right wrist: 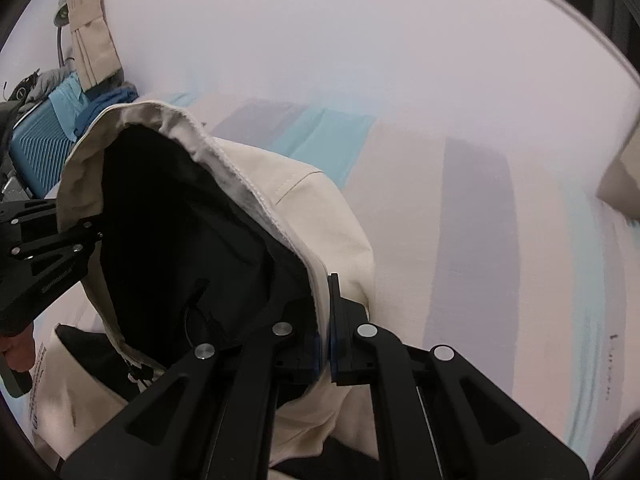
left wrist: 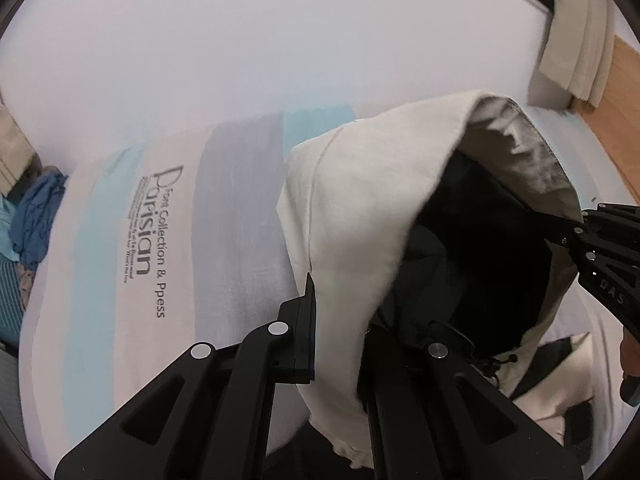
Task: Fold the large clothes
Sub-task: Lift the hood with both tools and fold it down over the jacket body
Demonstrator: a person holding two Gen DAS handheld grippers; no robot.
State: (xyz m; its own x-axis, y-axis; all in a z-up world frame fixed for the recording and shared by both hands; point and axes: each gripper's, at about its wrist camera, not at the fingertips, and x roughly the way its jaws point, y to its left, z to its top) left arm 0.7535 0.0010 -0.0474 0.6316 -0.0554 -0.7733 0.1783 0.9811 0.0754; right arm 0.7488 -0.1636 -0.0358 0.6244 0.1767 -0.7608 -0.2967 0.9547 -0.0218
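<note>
Risk of slippage: cream cotton hooded jacket with black lining (right wrist: 332, 208), lifted above striped printed bed sheet (left wrist: 132, 240), pinched at opposite hem edges by closed right tongs (right wrist: 329, 354) and cloth-filled left tongs (left wrist: 340, 344); uneven pull releases either edge.

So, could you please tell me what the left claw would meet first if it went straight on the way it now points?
The left claw already grips the cream jacket, so that fabric fills its line. Beyond the cloth, it would probably reach the striped bedsheet, though depth is unclear.
</note>
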